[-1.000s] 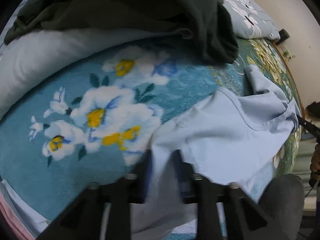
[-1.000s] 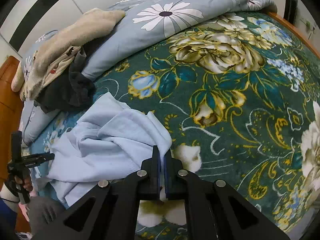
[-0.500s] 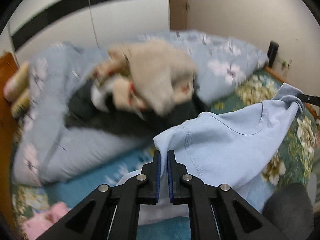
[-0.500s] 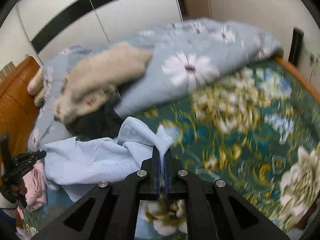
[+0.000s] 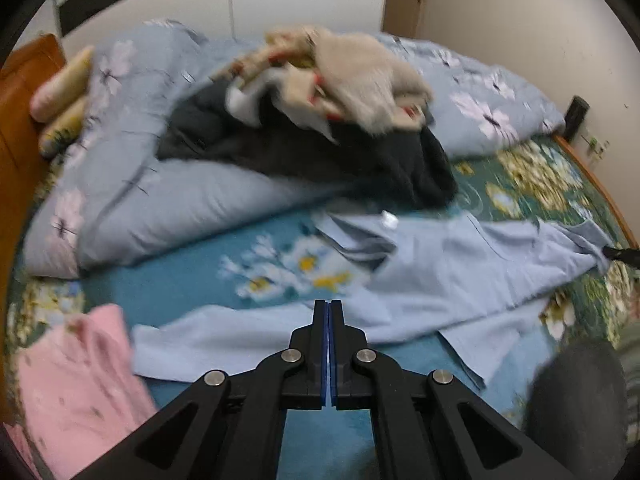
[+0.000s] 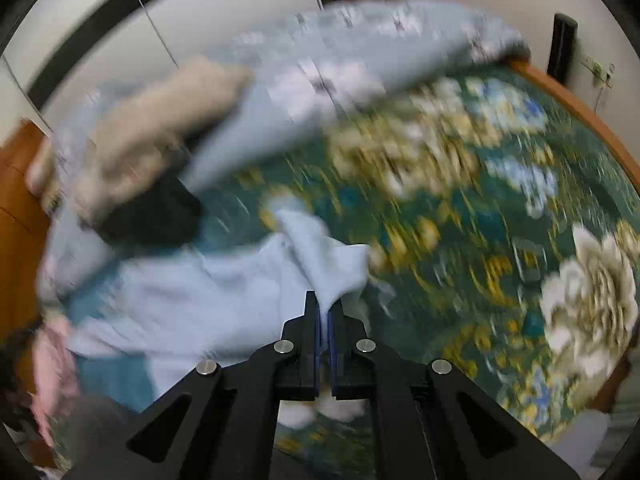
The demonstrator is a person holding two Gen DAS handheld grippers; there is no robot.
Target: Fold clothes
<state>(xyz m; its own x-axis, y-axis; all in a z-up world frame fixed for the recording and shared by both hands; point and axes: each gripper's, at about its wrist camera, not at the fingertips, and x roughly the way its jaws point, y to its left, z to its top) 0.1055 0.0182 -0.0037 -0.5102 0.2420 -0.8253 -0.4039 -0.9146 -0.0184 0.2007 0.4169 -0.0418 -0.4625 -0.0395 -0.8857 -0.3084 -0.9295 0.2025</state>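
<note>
One light blue shirt (image 5: 452, 272) lay ahead of your two grippers. Left gripper (image 5: 328, 310) and right gripper (image 6: 324, 306) each clenched its fabric.

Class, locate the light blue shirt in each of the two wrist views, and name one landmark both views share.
Left wrist view: the light blue shirt lies spread across centre and right, above the left tongs.
Right wrist view: it lies left of centre, a corner pinched in the right tongs.
Shared landmark: the pile of beige and dark clothes.
</note>
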